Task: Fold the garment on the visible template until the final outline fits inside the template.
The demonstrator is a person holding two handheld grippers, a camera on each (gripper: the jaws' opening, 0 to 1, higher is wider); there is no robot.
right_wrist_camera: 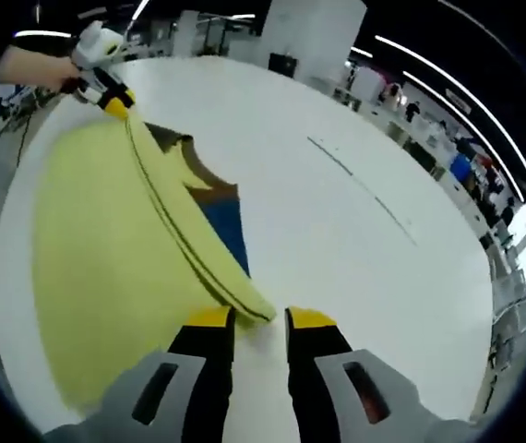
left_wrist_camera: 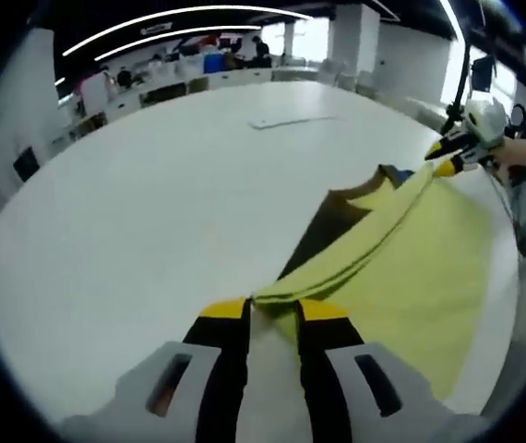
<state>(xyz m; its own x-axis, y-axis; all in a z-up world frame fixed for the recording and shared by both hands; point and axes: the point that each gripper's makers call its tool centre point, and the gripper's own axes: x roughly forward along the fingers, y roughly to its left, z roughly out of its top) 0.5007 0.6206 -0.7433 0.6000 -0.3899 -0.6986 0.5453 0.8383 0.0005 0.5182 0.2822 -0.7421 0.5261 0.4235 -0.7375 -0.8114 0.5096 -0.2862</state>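
Observation:
A yellow garment lies spread on the white table, and one long edge of it is lifted into a taut fold between the two grippers. My left gripper is shut on one end of that fold. My right gripper, held by a hand, pinches the far end. In the right gripper view the right gripper grips the garment corner, and the left gripper holds the other end. A dark brown and blue template shows beside the lifted edge, and it also appears as the template in the left gripper view.
The round white table stretches wide past the garment. A thin flat strip lies far out on it. The table's edge curves close behind the garment. Desks and people stand far off in the room.

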